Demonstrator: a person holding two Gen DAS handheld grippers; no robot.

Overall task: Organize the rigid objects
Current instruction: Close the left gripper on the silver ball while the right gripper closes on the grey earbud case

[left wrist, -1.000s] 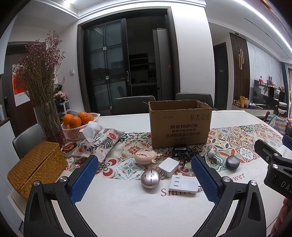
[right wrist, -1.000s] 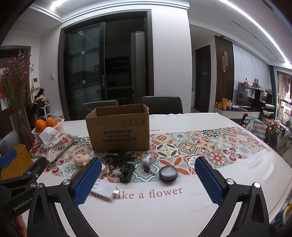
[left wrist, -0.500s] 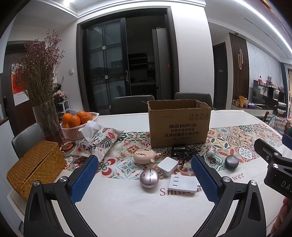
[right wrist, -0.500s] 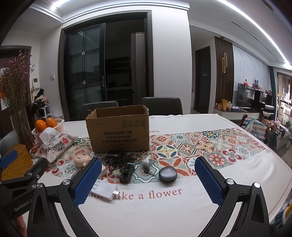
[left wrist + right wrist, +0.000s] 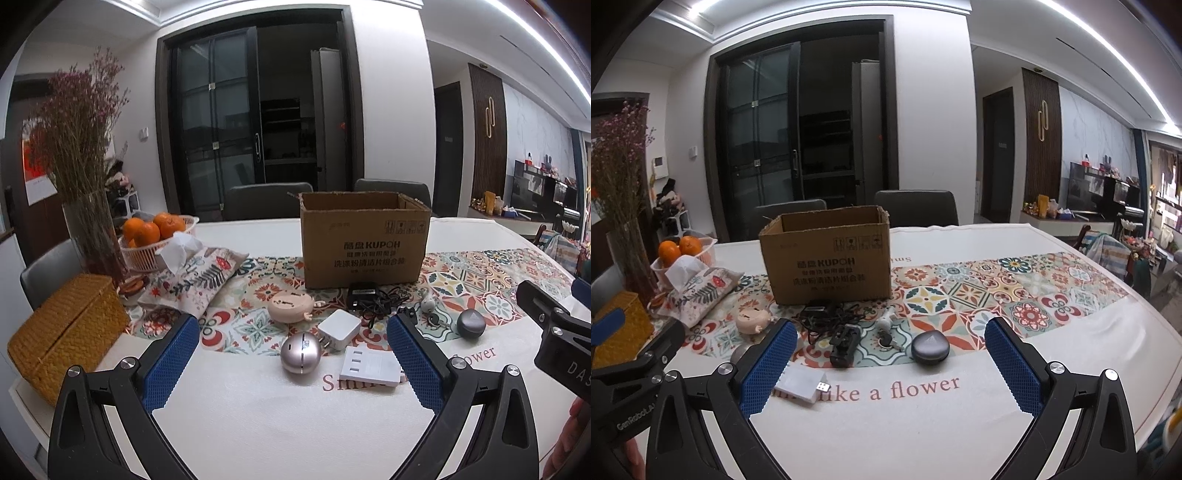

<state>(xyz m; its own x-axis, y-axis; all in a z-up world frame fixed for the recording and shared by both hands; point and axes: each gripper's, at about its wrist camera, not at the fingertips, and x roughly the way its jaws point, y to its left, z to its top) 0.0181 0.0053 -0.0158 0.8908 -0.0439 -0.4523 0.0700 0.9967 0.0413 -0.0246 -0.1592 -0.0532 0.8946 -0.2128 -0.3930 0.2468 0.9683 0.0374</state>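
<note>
An open cardboard box (image 5: 365, 243) stands on the patterned runner; it also shows in the right wrist view (image 5: 829, 256). In front of it lie a pink round case (image 5: 290, 306), a white plug cube (image 5: 339, 328), a silver ball (image 5: 300, 353), a flat white charger (image 5: 369, 369), a black cable bundle (image 5: 373, 299) and a dark grey oval case (image 5: 471, 324). The right wrist view shows the oval case (image 5: 929, 348), a black clip (image 5: 843, 345), keys (image 5: 886, 338) and the white charger (image 5: 801, 386). My left gripper (image 5: 291, 363) and right gripper (image 5: 890, 367) are both open and empty, above the table's near edge.
At the left stand a wicker box (image 5: 66, 332), a floral tissue pouch (image 5: 192, 278), a basket of oranges (image 5: 151, 236) and a vase of dried flowers (image 5: 92, 221). Dark chairs (image 5: 269, 201) sit behind the table (image 5: 280, 417). The other gripper's body (image 5: 554, 332) is at the right.
Both views have shifted slightly, the objects sitting a touch nearer and lower. Nothing on the table has moved. Both grippers stay open.
</note>
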